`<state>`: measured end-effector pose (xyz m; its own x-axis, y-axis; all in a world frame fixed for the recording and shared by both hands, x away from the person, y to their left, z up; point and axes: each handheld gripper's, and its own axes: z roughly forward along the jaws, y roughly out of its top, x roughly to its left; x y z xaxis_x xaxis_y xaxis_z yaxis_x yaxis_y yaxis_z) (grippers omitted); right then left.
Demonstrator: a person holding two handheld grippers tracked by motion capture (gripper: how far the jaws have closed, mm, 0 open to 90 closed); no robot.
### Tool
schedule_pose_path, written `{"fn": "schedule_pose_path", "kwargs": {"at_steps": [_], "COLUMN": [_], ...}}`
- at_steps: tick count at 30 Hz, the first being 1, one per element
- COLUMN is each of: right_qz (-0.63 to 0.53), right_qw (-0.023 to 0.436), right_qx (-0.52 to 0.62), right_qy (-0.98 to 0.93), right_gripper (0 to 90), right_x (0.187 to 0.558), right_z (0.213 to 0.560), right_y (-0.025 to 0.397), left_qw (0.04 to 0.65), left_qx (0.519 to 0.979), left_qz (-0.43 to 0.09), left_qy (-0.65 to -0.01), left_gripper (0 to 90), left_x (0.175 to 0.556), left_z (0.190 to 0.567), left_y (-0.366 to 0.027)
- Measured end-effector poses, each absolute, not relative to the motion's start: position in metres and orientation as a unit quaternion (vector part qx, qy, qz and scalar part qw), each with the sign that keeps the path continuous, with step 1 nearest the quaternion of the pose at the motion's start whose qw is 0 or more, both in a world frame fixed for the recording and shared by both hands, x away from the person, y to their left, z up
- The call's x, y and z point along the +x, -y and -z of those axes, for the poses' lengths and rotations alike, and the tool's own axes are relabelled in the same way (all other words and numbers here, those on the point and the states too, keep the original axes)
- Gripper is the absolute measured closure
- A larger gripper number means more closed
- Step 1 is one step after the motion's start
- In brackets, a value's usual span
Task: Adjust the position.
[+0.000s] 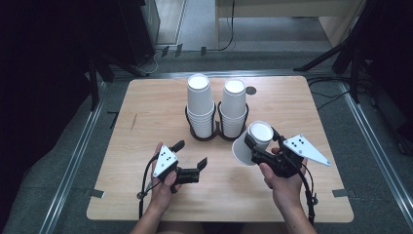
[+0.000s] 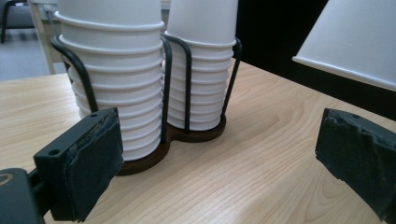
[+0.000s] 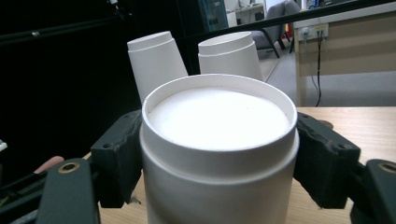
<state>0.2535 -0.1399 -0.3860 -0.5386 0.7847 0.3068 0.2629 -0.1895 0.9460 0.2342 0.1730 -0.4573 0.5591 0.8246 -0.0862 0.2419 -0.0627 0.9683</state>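
Cup rack: standing near the far middle of the table, holding two tall stacks of white cups.
Right gripper: squeezing one white cup between its jaws, upside down and tipped, just right of the cup rack.
Left gripper: waiting in front of the cup rack, jaws wide apart, holding nothing.

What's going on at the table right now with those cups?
The right gripper is shut on a white paper cup, held upside down and tilted just right of the wire cup holder. The holder carries two stacks of inverted cups. The left gripper hangs open above the table, holding nothing.
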Motion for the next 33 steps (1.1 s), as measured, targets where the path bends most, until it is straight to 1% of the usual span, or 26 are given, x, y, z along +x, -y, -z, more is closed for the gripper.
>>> {"fn": "schedule_pose_path", "kwargs": {"at_steps": [4, 10, 13, 24, 32, 33], "right_qz": [-0.641, -0.644, -0.647, -0.652, -0.662, -0.665], "right_qw": [0.201, 0.193, 0.182, 0.164, 0.142, 0.132], "right_qx": [0.435, 0.436, 0.435, 0.43, 0.427, 0.43], "right_qy": [-0.6, -0.599, -0.6, -0.603, -0.599, -0.597], "right_gripper": [24.6, 24.6, 24.6, 24.6, 24.6, 24.6], "right_x": [0.253, 0.253, 0.252, 0.248, 0.247, 0.247], "right_z": [0.385, 0.386, 0.388, 0.391, 0.391, 0.392], "right_y": [0.139, 0.135, 0.13, 0.118, 0.113, 0.112], "left_qw": [0.568, 0.583, 0.587, 0.592, 0.592, 0.593], "left_qx": [0.678, 0.68, 0.687, 0.704, 0.711, 0.711], "left_qz": [-0.261, -0.247, -0.241, -0.227, -0.229, -0.231], "left_qy": [-0.387, -0.37, -0.355, -0.32, -0.303, -0.299], "left_gripper": [0.7, 0.7, 0.7, 0.7, 0.7, 0.7], "left_x": [0.234, 0.232, 0.231, 0.226, 0.224, 0.224], "left_z": [0.457, 0.455, 0.454, 0.455, 0.456, 0.456], "left_y": [-0.169, -0.165, -0.159, -0.142, -0.133, -0.131]}}
